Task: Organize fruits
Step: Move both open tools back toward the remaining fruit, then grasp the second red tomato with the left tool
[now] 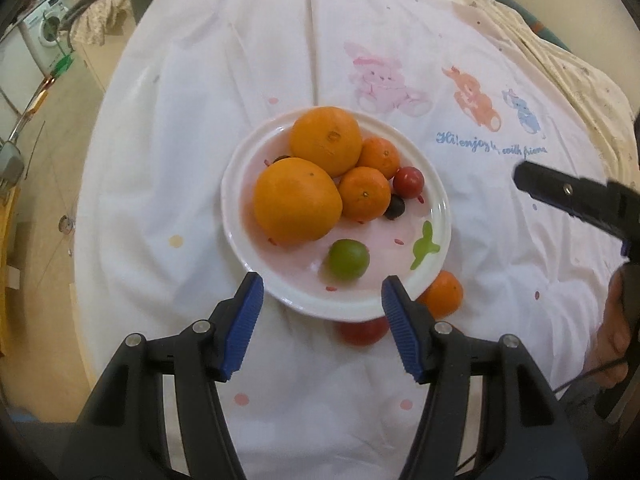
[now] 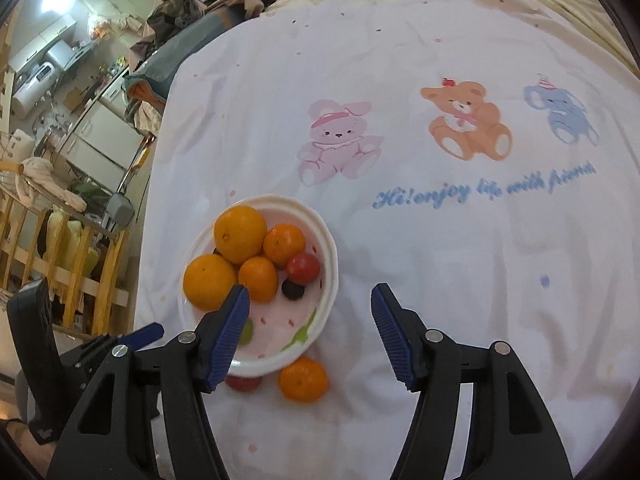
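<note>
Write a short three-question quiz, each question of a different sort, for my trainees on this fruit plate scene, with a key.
1. True or false: the green fruit lies on the white plate.
2. Multiple choice: the small orange off the plate sits
A. on the cloth beside the plate's near rim
B. on top of the two large oranges
C. between the right gripper's fingers
3. Fill in: both the left gripper and the right gripper are ____ and hold nothing.

Key: 1 true; 2 A; 3 open.
</note>
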